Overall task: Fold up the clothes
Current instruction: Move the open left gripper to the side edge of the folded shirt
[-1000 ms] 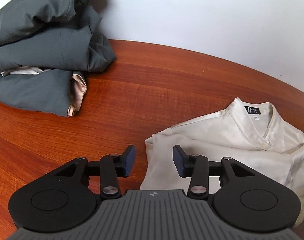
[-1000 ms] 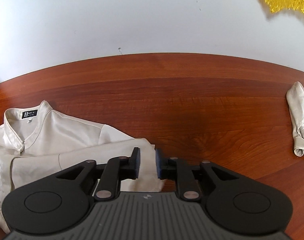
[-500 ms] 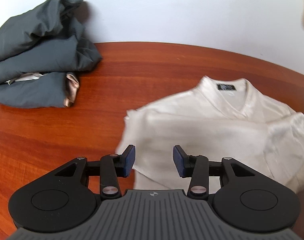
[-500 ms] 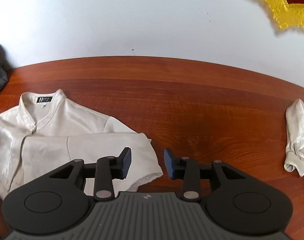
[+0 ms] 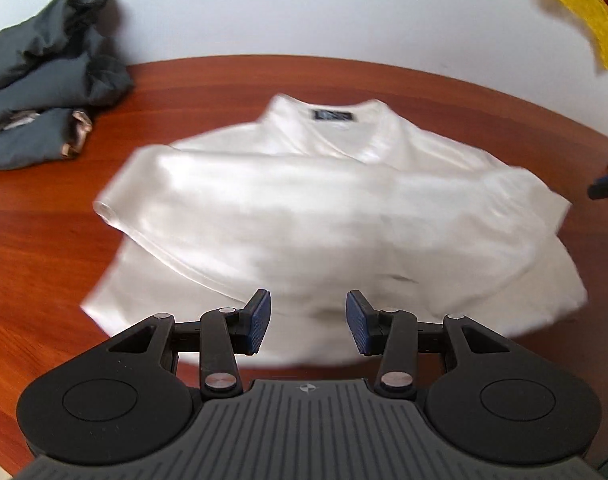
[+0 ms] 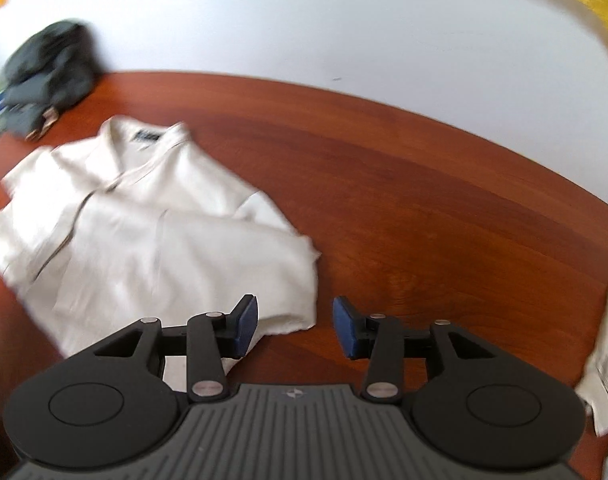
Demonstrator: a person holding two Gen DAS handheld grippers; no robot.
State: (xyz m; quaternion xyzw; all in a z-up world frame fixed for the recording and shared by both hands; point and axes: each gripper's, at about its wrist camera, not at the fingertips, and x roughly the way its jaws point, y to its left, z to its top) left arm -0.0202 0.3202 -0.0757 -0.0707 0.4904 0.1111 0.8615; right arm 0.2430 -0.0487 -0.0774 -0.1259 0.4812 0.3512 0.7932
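A cream collared shirt (image 5: 323,216) with a dark neck label lies partly folded on the red-brown wooden table (image 5: 44,264). In the left wrist view my left gripper (image 5: 307,322) hangs open above the shirt's near hem, nothing between its pads. The right wrist view shows the same shirt (image 6: 144,232) to the left. My right gripper (image 6: 296,326) hovers over the shirt's near right corner; its jaws are opening, and no cloth is pinched between them. Both views are blurred by motion.
A heap of dark grey clothes (image 5: 48,80) sits at the table's back left, against a white wall. Another cream garment (image 6: 607,360) lies at the right edge. A yellow fringed cloth (image 5: 583,8) hangs at the upper right.
The left gripper has swept right, from the shirt's left edge to over its middle. The right gripper's jaws have spread apart, and it has rolled and shifted a little.
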